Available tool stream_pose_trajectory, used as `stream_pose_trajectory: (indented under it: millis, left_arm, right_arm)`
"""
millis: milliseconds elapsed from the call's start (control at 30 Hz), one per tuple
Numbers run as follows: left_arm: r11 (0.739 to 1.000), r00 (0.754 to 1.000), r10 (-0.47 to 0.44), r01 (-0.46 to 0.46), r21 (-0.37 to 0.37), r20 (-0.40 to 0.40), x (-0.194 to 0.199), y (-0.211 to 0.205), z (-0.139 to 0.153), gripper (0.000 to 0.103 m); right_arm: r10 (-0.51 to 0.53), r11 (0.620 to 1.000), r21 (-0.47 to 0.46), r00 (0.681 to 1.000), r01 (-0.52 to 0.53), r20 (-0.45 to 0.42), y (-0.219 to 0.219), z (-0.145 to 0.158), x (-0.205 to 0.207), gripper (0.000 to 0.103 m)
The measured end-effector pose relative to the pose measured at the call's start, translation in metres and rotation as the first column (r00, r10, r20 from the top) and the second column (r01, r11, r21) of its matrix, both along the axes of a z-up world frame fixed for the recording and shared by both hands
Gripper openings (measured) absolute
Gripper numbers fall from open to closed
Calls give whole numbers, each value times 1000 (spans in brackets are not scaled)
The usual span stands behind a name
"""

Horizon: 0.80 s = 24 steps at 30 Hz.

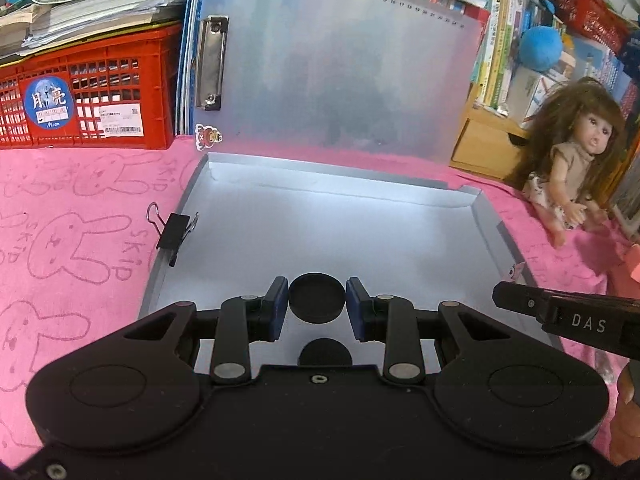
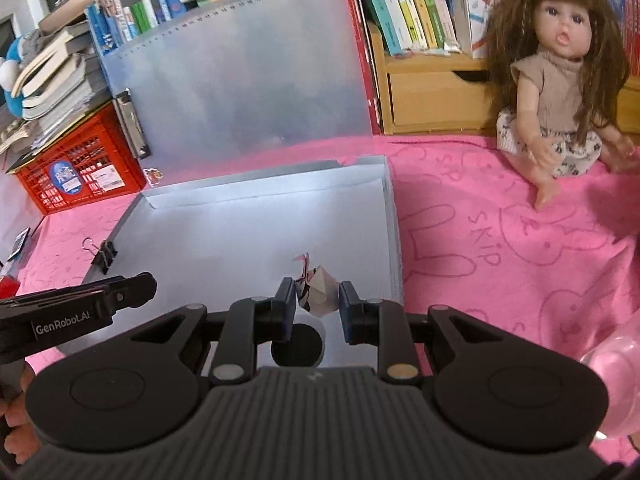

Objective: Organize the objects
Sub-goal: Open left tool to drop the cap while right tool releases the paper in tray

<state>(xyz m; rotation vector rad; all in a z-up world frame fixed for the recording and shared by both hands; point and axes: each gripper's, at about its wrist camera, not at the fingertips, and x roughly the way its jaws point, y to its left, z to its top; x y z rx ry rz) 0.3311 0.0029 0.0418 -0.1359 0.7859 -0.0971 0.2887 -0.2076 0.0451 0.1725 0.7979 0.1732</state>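
Pink rabbit-print cloth (image 1: 72, 208) covers the table. Nearest, the left gripper (image 1: 317, 300) clamps a round black disc (image 1: 317, 298); the right gripper (image 2: 316, 300) pinches folded patterned paper (image 2: 320, 286). Both hang over the open grey plastic file box (image 1: 320, 216), a black binder clip (image 1: 174, 232) on its left rim.

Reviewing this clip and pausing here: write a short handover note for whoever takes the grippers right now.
Left gripper: shut on a black round disc, above the open grey file box.
Right gripper: a small folded paper figure between its fingers, grip not clear, also over the box.
Black binder clip sits on the box's left wall. Doll sits on the pink cloth, outside.
Done: two items picked up. Left: set both in the box; the lid is still up.
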Motion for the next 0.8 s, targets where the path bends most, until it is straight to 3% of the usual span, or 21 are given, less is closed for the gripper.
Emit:
stream_pose_trajectory:
  millis: [800]
  left_arm:
    - [999,999,1,0,45,-36,14,0,-23,30]
  right_arm:
    - [-14,1000,-18,999,13,-36,0,-22,14,28]
